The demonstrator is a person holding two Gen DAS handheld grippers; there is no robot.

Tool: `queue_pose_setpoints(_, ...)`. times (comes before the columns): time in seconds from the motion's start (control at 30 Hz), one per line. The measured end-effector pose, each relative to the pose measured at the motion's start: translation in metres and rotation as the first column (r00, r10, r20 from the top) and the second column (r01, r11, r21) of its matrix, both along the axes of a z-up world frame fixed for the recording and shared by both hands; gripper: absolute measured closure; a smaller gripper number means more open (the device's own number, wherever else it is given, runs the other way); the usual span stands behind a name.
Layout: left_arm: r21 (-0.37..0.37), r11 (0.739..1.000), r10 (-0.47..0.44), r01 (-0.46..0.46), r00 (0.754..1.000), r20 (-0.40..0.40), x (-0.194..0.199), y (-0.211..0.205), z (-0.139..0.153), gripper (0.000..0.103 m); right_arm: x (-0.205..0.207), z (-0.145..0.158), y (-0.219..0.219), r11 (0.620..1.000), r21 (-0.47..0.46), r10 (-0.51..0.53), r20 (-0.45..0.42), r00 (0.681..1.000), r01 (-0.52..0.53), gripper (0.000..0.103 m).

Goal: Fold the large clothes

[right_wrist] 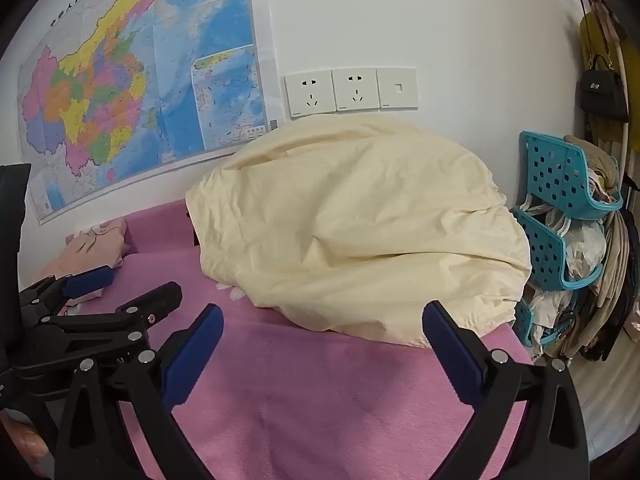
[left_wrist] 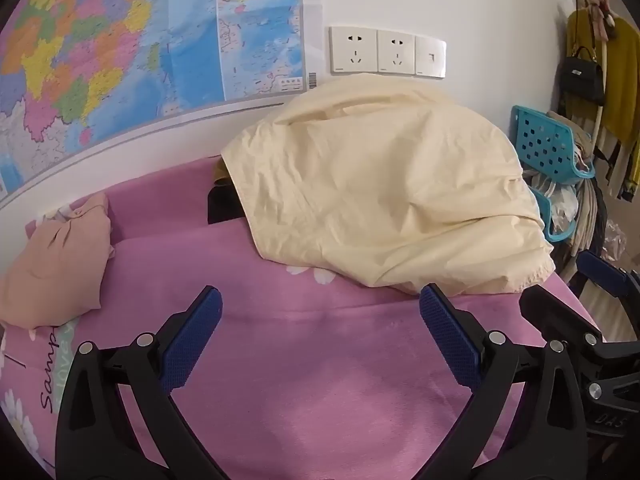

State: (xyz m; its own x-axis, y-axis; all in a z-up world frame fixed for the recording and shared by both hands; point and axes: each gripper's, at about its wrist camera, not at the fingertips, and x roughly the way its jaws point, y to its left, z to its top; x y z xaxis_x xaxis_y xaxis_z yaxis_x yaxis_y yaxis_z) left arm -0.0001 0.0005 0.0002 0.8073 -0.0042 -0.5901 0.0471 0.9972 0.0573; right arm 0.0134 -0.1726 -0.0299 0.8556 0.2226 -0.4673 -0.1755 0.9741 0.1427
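Ahead on the pink bed (left_wrist: 320, 380), the cream garment (left_wrist: 384, 184) lies heaped; both my left hand-held gripper (left_wrist: 320, 332) and right hand-held gripper (right_wrist: 322, 344) hang released, so I'd pinch its near hem at two separated points.

wall map (left_wrist: 120, 60) | sockets (left_wrist: 386, 52) | teal baskets (right_wrist: 560, 184) | black handbag (left_wrist: 582, 76)

A home bedroom: a pink floral bedsheet (left_wrist: 320, 360), a wall map (left_wrist: 120, 60), wall sockets (right_wrist: 352, 90) and hanging clothes (left_wrist: 616, 92).
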Motion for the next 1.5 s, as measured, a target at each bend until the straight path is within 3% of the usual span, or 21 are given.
queue_pose_setpoints(1.5, -0.029, 1.0, -0.01, 0.01, 1.0, -0.004, 0.002, 0.0001, 0.0027, 0.005, -0.0025, 0.0018, -0.0021, 1.0, -0.015, -0.013, 0.0, 1.0, 0.013, 0.006)
